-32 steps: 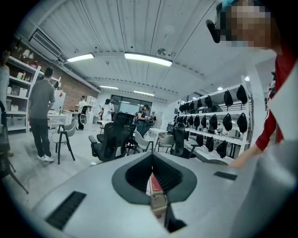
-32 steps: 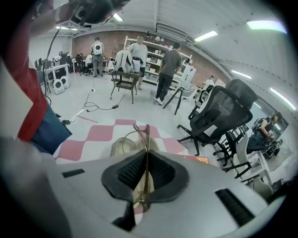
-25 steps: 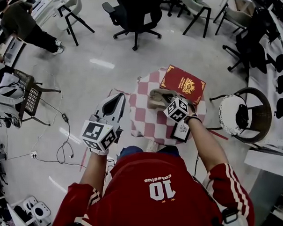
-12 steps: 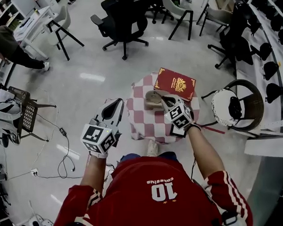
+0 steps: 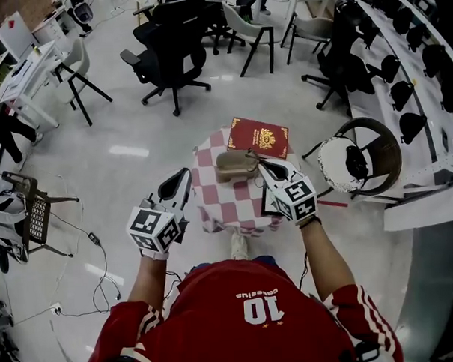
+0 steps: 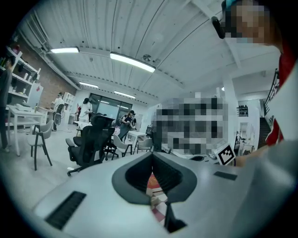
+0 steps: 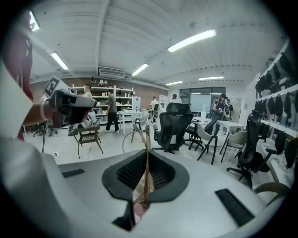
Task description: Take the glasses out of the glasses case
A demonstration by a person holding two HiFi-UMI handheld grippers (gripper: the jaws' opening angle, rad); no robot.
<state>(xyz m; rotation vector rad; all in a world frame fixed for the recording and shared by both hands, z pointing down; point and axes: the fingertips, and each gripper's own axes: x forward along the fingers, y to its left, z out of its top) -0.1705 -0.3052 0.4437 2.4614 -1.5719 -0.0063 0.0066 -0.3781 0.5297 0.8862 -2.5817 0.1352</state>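
Observation:
A beige glasses case (image 5: 235, 162) lies on the small table with the red-and-white checked cloth (image 5: 226, 203). My right gripper (image 5: 265, 166) hovers at the case's right end. In the right gripper view my right gripper (image 7: 146, 151) is shut on the thin brown-framed glasses (image 7: 143, 139), whose frame sticks up between the jaws. My left gripper (image 5: 182, 176) hangs off the table's left edge, apart from the case. In the left gripper view my left gripper (image 6: 152, 157) is shut with nothing in it, and only checked cloth shows through the slit.
A red book with gold print (image 5: 258, 137) lies at the table's far side, just behind the case. A wicker chair with a white cushion (image 5: 357, 162) stands right of the table. A black office chair (image 5: 169, 59) and other chairs stand farther off. Cables (image 5: 94, 242) trail on the floor at left.
The head view has shifted, so the table sits higher in frame. My right gripper has drawn slightly back from over the case to its right end. The left gripper keeps its place beside the table.

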